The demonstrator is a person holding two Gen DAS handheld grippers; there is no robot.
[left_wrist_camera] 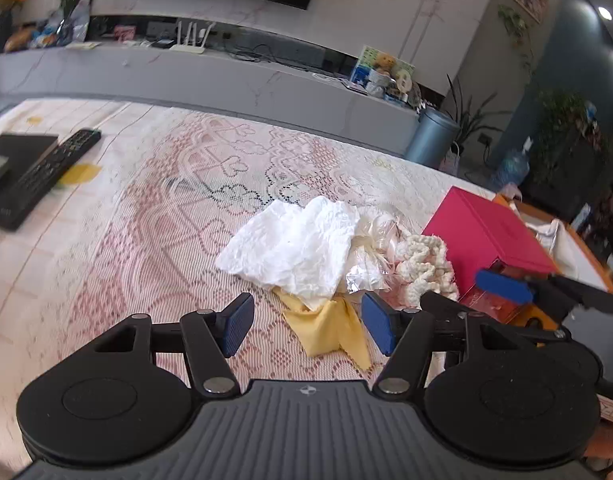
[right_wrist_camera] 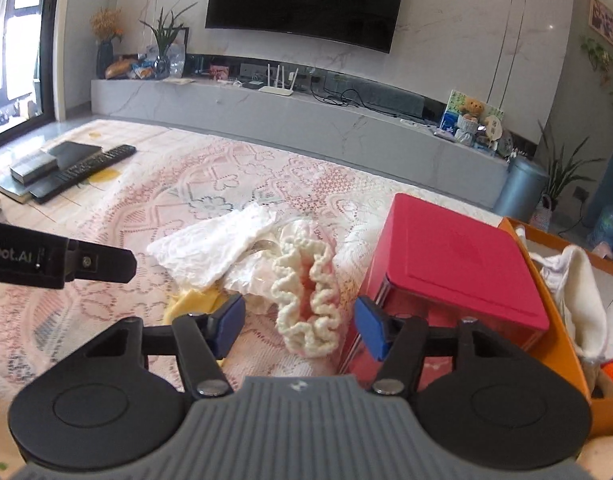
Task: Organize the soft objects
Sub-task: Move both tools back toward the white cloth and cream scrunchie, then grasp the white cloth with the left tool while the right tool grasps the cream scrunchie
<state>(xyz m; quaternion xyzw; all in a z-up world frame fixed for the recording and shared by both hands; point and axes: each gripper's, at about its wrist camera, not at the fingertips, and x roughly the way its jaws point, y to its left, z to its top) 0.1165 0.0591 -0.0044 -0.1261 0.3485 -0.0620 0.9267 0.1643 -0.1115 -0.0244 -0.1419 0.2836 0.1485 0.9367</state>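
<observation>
A pile of soft things lies on the lace tablecloth: a crumpled white cloth, a yellow cloth under it, a cream crocheted piece and shiny wrapping. My left gripper is open, just short of the yellow cloth. My right gripper is open, its jaws either side of the crocheted piece and just above it. The right gripper also shows in the left wrist view, and the left gripper's finger in the right wrist view.
A pink box stands right of the pile. An orange bin holding white soft items sits beyond it. A remote and dark books lie far left. A TV bench runs along the back.
</observation>
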